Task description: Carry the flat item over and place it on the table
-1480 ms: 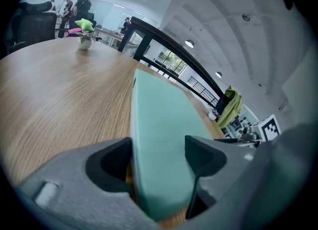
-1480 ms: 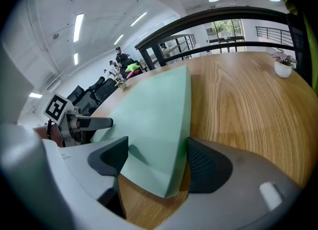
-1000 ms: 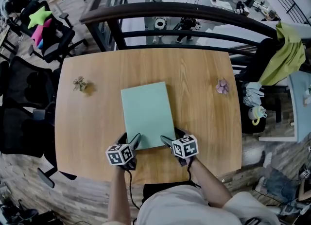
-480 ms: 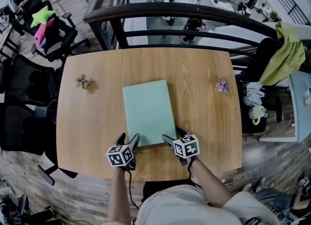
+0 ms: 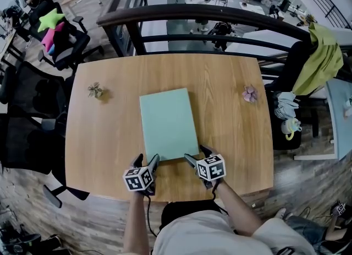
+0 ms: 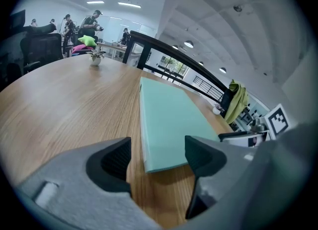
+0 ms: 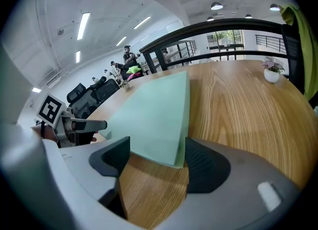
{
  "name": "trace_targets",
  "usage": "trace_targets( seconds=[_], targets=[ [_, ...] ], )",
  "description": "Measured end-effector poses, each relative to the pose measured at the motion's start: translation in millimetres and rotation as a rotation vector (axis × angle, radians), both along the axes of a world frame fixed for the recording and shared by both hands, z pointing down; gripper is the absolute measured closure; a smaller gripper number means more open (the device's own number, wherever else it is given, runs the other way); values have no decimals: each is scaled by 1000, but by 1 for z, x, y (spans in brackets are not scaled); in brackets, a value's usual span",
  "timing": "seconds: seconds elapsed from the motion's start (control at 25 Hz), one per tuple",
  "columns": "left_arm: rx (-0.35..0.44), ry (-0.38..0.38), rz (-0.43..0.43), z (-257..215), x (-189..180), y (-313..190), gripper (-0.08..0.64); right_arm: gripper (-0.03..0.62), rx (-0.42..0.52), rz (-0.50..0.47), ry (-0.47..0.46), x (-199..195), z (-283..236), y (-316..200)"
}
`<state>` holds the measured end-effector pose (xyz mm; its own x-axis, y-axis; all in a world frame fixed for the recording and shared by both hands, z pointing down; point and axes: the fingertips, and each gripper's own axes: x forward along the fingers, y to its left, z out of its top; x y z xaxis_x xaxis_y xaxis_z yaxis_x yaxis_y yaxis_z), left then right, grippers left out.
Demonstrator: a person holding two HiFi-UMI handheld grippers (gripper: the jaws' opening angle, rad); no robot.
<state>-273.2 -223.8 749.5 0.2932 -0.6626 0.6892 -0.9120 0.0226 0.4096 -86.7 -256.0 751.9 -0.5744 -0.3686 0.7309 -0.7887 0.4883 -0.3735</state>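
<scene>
On table [image 5: 231, 138], flat item [image 5: 168, 123]; left gripper [image 5: 147, 160], right gripper [image 5: 196, 155] fingers apart

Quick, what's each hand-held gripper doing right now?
Left hand-held gripper: open, holding nothing.
Right hand-held gripper: open, holding nothing.
The green flat item lies free on the table.

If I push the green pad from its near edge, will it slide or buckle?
Probably stiff: the green pad lies flat with straight edges and a visible side thickness. It would likely slide, not tip, on the smooth wooden table, being broad and low. Held by one corner it might twist; weight is unclear.
</scene>
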Motion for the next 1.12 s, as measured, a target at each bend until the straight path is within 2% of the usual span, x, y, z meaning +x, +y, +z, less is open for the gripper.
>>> trace_targets(
  seconds=[0.32,0.8,0.96,1.12],
  targets=[
    [0,-23,9,-6,13,28,211,241,12,1,-13,5,-8,26],
    [11,-27,43,-10,42,72,217,288,20,-17,-6,12,-13,79],
    [11,-43,58,-11,48,87,270,312,25,-24,9,14,-13,94],
    [26,-71,67,-16,50,98,359,348,34,-26,20,13,-15,106]
  ],
)
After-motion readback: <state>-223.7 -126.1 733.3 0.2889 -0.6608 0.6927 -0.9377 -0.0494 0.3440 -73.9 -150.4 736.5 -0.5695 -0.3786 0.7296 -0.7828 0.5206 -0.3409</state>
